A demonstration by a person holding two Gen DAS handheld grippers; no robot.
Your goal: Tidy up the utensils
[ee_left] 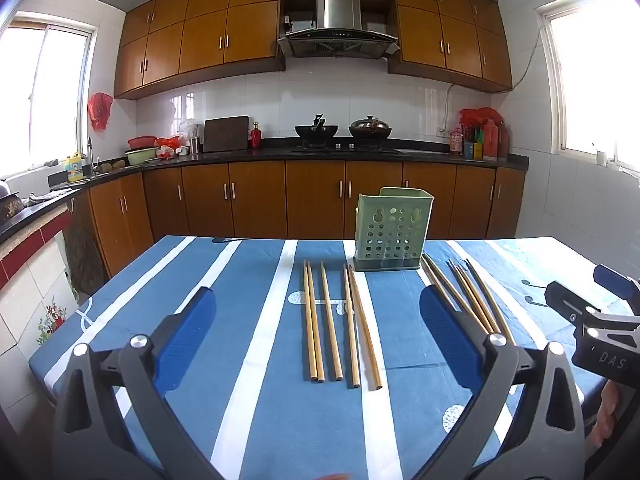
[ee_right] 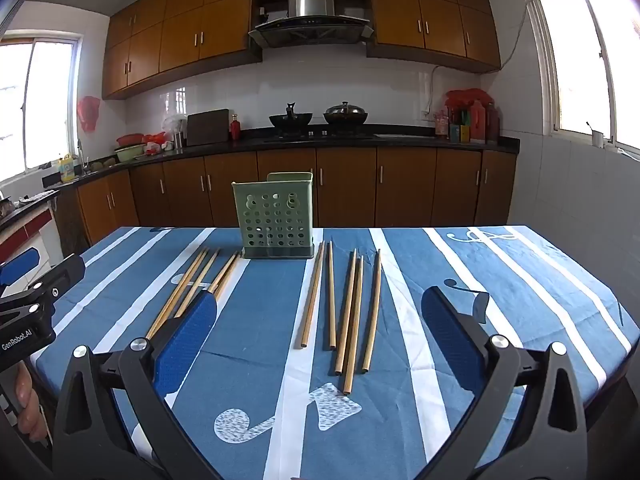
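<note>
Chopsticks [ee_left: 344, 324]: ten, two sets flat on cloth [ee_left: 248, 320], left and right near holder [ee_left: 390, 229]. Likely light, stiff, slippery; grip mid-shaft. Left gripper [ee_left: 320, 332] and right gripper [ee_right: 320, 332]: jaws wide, empty.

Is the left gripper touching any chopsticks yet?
Apart. The left wrist view shows the left gripper open, its pads clear of the five chopsticks lying between them on the tablecloth.
</note>
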